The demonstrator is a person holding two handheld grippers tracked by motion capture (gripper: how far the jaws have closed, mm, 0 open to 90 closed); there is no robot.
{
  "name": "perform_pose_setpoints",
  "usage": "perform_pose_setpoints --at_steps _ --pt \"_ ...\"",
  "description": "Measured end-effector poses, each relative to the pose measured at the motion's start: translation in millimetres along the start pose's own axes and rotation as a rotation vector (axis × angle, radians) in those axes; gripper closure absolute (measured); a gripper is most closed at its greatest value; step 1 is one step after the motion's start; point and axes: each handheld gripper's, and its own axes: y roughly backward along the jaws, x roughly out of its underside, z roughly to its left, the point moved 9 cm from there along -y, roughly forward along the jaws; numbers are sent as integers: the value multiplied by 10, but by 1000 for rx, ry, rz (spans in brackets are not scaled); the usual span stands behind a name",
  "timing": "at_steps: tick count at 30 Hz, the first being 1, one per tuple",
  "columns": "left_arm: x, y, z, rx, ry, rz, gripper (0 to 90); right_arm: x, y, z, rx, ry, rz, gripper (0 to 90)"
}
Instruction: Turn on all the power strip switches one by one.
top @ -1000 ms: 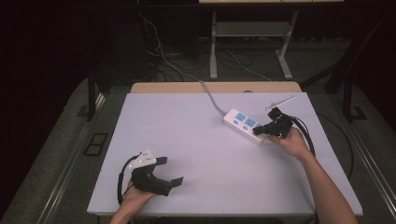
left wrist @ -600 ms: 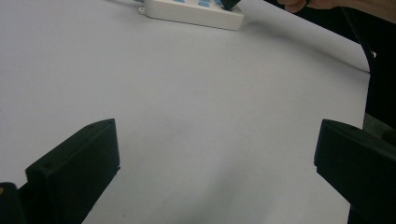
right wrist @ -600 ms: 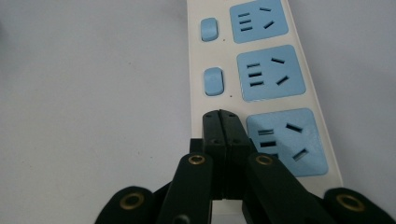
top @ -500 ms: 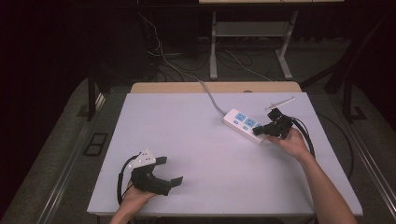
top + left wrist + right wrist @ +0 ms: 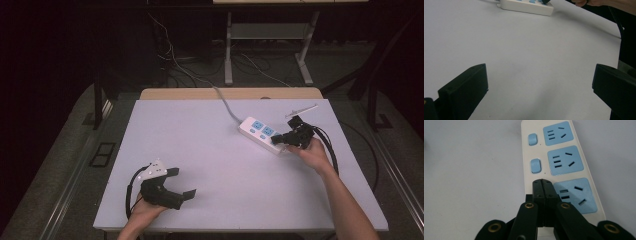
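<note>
Right now, right gripper jaws, clenched empty, sit over the power strip.

White power strip with 3 blue sockets, seemingly pale-lilac table

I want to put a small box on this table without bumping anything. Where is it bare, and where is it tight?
The widest bare patch is the middle and far-left of the table, between the left gripper and the power strip. The near-right corner is free too. It is tight at the strip's near end, where the shut right gripper rests.
</note>
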Motion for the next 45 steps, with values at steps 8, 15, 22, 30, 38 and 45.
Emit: perform_pose_setpoints --at_steps 8,15,22,30,38,45 --pt "3 -9 0 3 -1 2 0 -32 -48 93 -9 32 21 900" --pt "4 -3 3 3 1 3 0 -70 -43 138 -13 39 30 900" --pt "2 -3 -1 3 2 1 0 -125 -33 138 -4 50 38 900" --pt "1 3 13 1 2 -2 0 -301 28 156 6 72 30 900" --pt "0 2 16 2 4 -2 0 -430 36 135 16 90 39 900" --pt "1 4 20 4 6 -1 0 -472 -12 95 12 82 39 900"
